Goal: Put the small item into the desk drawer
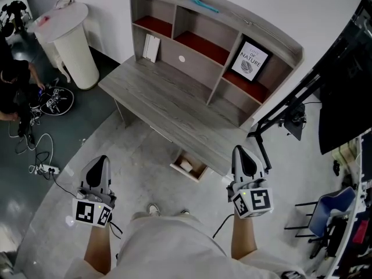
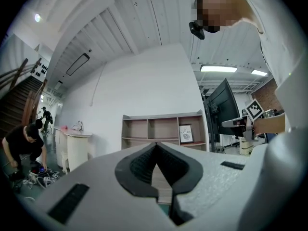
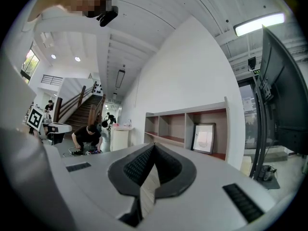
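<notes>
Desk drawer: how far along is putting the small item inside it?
Done, apparently: the drawer stands open with a small pale item inside. In hand: nothing; the left gripper and right gripper show shut, empty jaws, back from the desk. Left: perhaps shutting the drawer.

In the shelf unit [image 1: 264, 32], a framed print [image 1: 249, 61] stands in the right cubby and white booklets [image 1: 151, 47] in the left; a teal object [image 1: 203, 3] lies on top. Left of it stand a white round pedestal [image 1: 70, 39] and a crouching person [image 1: 14, 80]; right, a black screen [image 1: 346, 92].
</notes>
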The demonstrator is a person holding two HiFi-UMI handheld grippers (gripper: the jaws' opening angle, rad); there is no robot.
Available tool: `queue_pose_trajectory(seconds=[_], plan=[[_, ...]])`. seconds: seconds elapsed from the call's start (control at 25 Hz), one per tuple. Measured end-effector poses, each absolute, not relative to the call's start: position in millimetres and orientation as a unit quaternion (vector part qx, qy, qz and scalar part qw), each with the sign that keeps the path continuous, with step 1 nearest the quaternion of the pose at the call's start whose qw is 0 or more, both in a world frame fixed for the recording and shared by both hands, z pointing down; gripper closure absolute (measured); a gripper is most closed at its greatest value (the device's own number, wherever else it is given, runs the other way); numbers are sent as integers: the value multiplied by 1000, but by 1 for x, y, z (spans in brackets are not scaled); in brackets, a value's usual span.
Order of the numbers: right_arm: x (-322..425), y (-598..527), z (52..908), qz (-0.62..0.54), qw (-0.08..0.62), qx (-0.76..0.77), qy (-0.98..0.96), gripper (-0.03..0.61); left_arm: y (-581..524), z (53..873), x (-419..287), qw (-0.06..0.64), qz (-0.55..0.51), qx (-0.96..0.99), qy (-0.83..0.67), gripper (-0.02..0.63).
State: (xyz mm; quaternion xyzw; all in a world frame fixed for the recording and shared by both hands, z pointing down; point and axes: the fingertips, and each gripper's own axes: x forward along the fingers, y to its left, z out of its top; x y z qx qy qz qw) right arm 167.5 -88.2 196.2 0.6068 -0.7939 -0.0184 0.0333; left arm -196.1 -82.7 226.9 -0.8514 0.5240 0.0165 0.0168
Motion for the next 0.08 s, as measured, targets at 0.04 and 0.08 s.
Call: queue_pose_trajectory(seconds=[0.04, 0.08], plan=[[168, -88, 196, -19, 34, 607, -794, 581, -82, 227, -196, 16, 16, -851, 524, 607], [168, -88, 195, -19, 34, 607, -794, 581, -82, 227, -196, 16, 15, -851, 525, 607]])
